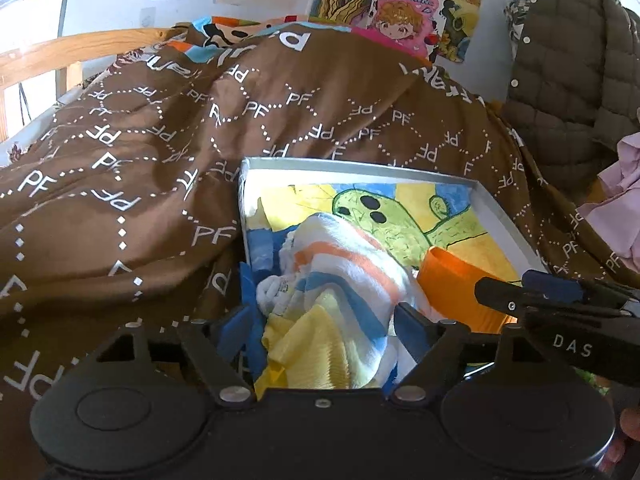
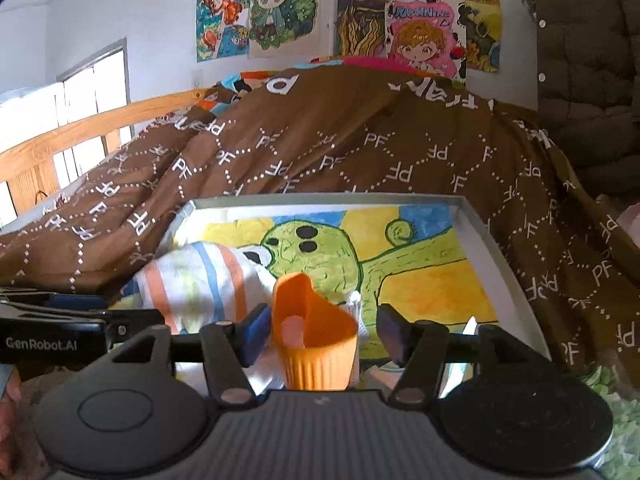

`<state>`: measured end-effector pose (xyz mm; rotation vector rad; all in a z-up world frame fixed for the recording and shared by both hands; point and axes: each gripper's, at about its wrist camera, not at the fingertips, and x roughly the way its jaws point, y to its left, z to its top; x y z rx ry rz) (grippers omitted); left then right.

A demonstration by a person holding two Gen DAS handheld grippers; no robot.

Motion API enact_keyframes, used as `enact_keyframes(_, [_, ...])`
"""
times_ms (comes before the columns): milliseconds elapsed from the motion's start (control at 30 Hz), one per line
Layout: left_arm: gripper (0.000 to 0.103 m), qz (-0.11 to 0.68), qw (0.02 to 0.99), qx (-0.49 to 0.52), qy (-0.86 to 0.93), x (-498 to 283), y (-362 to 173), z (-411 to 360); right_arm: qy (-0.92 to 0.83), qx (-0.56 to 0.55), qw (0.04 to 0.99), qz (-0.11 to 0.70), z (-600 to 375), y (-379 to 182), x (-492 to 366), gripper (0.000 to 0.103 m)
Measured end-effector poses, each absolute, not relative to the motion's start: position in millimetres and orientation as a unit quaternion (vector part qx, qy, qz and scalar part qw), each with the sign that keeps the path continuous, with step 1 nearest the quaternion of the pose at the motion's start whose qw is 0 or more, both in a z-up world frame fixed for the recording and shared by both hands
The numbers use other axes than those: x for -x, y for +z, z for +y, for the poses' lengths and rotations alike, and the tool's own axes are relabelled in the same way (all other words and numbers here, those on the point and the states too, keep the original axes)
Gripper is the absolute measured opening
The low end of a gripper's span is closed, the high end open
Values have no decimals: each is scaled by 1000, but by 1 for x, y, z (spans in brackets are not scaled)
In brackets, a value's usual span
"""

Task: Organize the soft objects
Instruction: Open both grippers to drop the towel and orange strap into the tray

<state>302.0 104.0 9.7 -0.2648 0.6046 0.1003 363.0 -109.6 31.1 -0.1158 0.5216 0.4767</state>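
Note:
A shallow white box [image 1: 360, 169] lined with a cactus painting lies on a brown patterned blanket [image 1: 140, 160]. A striped white, orange, blue and yellow soft cloth [image 1: 344, 280] lies in the box's near left part. My left gripper [image 1: 324, 320] is open, its blue pads either side of the cloth. An orange ribbed soft cup [image 2: 316, 340] stands between the pads of my right gripper [image 2: 320, 334], which is open around it; the left pad is close to it and the right pad stands apart. The cup [image 1: 460, 280] and right gripper also show in the left wrist view. The box [image 2: 476, 216] and cloth [image 2: 200, 280] show in the right wrist view.
The blanket [image 2: 360, 148] covers a bed with a wooden rail [image 1: 52, 52]. A dark quilted jacket [image 1: 572, 76] hangs at the right, with pink fabric [image 1: 624, 208] below it. Cartoon posters [image 2: 360, 20] cover the wall behind.

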Motion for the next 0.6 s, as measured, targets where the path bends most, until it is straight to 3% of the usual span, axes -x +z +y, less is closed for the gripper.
enact_keyframes(400, [92,245,961,116,53,-268,45,90,204,44,958,195,-137,67,-331,94])
enact_keyframes(600, [99,203,972,101,64,-239,65,80,179,24,970,162,-160,88,-306,103])
